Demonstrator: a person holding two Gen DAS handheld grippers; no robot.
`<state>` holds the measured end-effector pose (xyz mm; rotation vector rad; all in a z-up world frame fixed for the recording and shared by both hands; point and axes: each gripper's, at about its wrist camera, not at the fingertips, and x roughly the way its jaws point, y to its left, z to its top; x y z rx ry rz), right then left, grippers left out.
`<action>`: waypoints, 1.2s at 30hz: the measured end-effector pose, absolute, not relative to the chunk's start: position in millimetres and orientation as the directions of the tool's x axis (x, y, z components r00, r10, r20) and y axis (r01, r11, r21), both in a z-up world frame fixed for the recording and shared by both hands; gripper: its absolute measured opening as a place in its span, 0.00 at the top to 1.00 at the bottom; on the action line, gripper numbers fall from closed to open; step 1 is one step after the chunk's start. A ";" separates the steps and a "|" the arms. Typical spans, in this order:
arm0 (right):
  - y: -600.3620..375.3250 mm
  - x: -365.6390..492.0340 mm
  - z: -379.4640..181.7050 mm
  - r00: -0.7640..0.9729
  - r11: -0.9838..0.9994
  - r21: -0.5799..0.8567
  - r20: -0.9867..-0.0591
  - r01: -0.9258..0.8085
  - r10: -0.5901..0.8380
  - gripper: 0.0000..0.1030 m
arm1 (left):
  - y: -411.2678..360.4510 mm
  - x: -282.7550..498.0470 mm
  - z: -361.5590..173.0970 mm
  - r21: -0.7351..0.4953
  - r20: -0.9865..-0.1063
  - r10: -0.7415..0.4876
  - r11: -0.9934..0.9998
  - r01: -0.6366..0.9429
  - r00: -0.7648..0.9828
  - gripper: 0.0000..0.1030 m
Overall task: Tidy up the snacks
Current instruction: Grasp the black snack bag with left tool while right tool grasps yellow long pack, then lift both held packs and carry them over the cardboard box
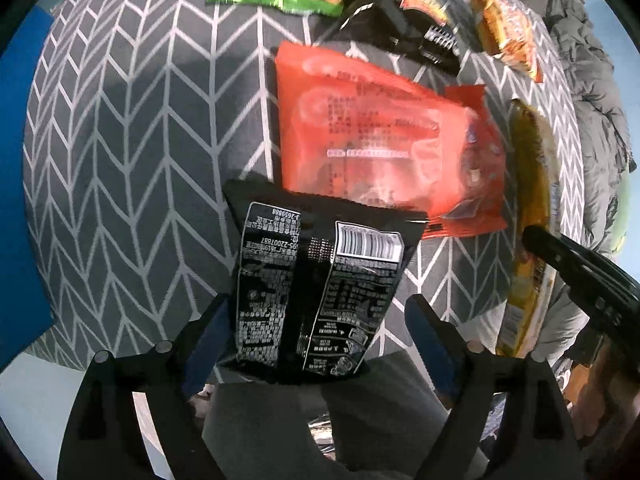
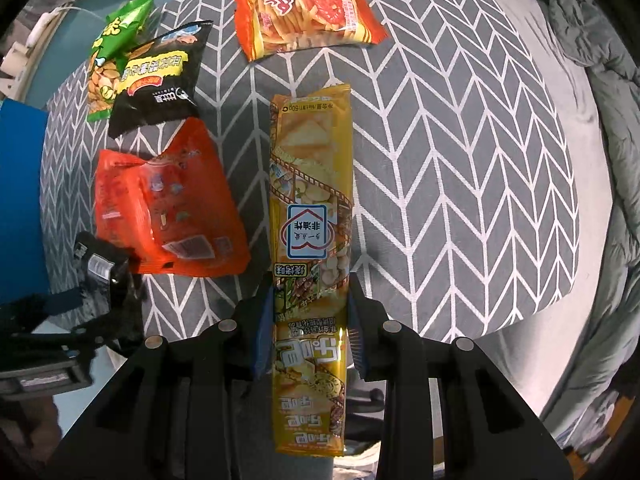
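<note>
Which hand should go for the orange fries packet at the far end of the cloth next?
Probably left. The left gripper stands open around the black packet, apparently letting it go. The right gripper is shut on the long yellow packet and must set that down before reaching the orange fries packet.

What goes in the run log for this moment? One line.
left hand-held gripper: open, black packet between fingers | right hand-held gripper: shut on yellow packet | red bag: on cloth

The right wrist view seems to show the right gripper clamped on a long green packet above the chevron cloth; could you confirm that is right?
Not quite: the long packet is yellow, not green. The right wrist view shows the right gripper shut on it above the chevron cloth, as you said.
</note>
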<state>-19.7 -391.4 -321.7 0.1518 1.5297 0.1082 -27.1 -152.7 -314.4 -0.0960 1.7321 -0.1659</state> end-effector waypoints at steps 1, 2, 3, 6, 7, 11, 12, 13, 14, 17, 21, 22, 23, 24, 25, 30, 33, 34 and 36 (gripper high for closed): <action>-390.5 -16.2 -321.6 0.040 0.986 0.167 -0.985 0.022 0.166 0.70 | -153.0 -26.3 -318.6 -0.156 -0.973 -0.151 0.987 0.021 -0.174 0.15; -389.2 -17.0 -321.2 0.041 0.986 0.167 -0.985 0.017 0.166 0.70 | -152.2 -24.3 -322.6 -0.148 -0.973 -0.144 0.989 0.009 -0.179 0.15; -389.3 -14.6 -320.8 0.042 0.986 0.168 -0.985 0.014 0.167 0.70 | -151.0 -23.5 -325.4 -0.143 -0.973 -0.141 0.990 -0.002 -0.181 0.15; -392.8 -9.4 -321.1 0.043 0.985 0.171 -0.984 0.003 0.170 0.70 | -152.9 -21.4 -329.4 -0.137 -0.975 -0.136 0.991 -0.004 -0.174 0.16; -392.6 -9.6 -320.2 0.043 0.985 0.171 -0.984 0.000 0.171 0.70 | -156.0 -21.3 -330.1 -0.128 -0.978 -0.124 0.992 0.013 -0.167 0.19; -390.9 -7.6 -320.5 0.048 0.985 0.171 -0.984 -0.010 0.171 0.70 | -163.9 -15.6 -326.4 -0.085 -0.988 -0.071 0.992 0.098 -0.139 0.36; -390.2 -6.2 -319.3 0.049 0.985 0.170 -0.984 -0.014 0.171 0.70 | -164.1 -13.7 -325.2 -0.087 -0.988 -0.073 0.990 0.107 -0.136 0.38; -389.1 -5.6 -316.9 0.050 0.985 0.169 -0.984 -0.019 0.169 0.70 | -164.2 -12.5 -323.8 -0.092 -0.988 -0.076 0.989 0.113 -0.137 0.38; -388.7 -5.3 -315.9 0.051 0.986 0.166 -0.985 -0.024 0.167 0.70 | -163.1 -10.3 -323.2 -0.095 -0.987 -0.079 0.989 0.116 -0.139 0.38; -385.5 -4.5 -307.7 0.051 0.986 0.159 -0.986 -0.041 0.161 0.70 | -159.7 -6.2 -317.3 -0.094 -0.989 -0.078 0.988 0.123 -0.128 0.38; -378.9 -4.4 -296.3 0.055 0.986 0.157 -0.986 -0.060 0.160 0.70 | -155.6 -1.7 -294.4 -0.106 -0.990 -0.092 0.986 0.129 -0.110 0.38; -377.3 -3.7 -291.6 0.056 0.985 0.157 -0.985 -0.066 0.161 0.70 | -153.4 -0.3 -291.0 -0.106 -0.990 -0.093 0.986 0.130 -0.107 0.38; -376.0 -3.6 -288.4 0.058 0.985 0.156 -0.985 -0.073 0.161 0.70 | -150.9 1.4 -287.3 -0.107 -0.990 -0.094 0.986 0.130 -0.103 0.38; -373.7 -2.7 -284.1 0.060 0.985 0.154 -0.985 -0.083 0.159 0.70 | -147.1 2.0 -282.8 -0.110 -0.990 -0.097 0.985 0.130 -0.098 0.38; -371.9 -2.3 -279.9 0.062 0.984 0.149 -0.986 -0.092 0.155 0.70 | -143.9 3.8 -278.5 -0.110 -0.991 -0.099 0.986 0.129 -0.088 0.38; -360.4 2.0 -260.8 0.073 0.979 0.137 -0.986 -0.148 0.149 0.70 | -129.9 8.6 -249.6 -0.094 -0.995 -0.090 0.987 0.131 -0.031 0.38; -353.5 5.8 -250.5 0.075 0.975 0.134 -0.986 -0.178 0.149 0.70 | -121.9 14.3 -233.7 -0.070 -0.997 -0.072 0.986 0.149 0.010 0.38; -350.2 6.8 -247.0 0.075 0.973 0.131 -0.986 -0.190 0.148 0.70 | -119.2 16.0 -229.0 -0.058 -0.998 -0.062 0.986 0.158 0.023 0.38; -343.6 7.7 -240.4 0.077 0.968 0.131 -0.986 -0.214 0.151 0.70 | -112.9 17.5 -220.0 -0.042 -0.997 -0.051 0.985 0.169 0.049 0.38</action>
